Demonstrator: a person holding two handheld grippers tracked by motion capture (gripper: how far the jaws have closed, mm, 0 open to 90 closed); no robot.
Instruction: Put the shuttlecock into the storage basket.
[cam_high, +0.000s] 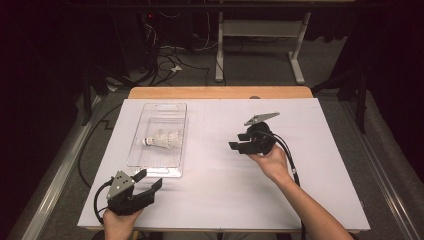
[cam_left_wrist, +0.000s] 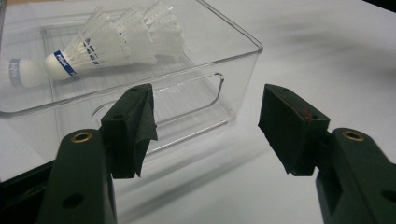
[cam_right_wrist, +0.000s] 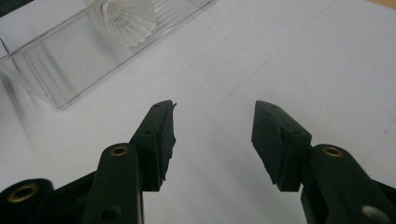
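Well, the biggest thing before me was the white table (cam_high: 220, 190), with a bare wooden edge (cam_high: 220, 92) showing at its far side. On its left half lay the clear plastic bin (cam_high: 145, 160), long and shallow, one short end toward me. In the left gripper view I saw that near end wall with a cut-out handle (cam_left_wrist: 187, 100).

I had my right gripper (cam_high: 240, 141) just right of the table's middle, well apart from the bin and pointing toward it, its jaws standing apart with nothing between them; in the right gripper view only bare table showed past the pads (cam_right_wrist: 275, 140). My left gripper (cam_high: 148, 179) sat at the near left corner, just beside the bin's near end, jaws likewise wide and empty, not touching the wall as far as I could tell.

Inside the bin lay the white shuttlecock (cam_high: 162, 139) on its side, near the middle, cork end pointing left. In the left gripper view a blue band (cam_left_wrist: 63, 63) ringed its cork.
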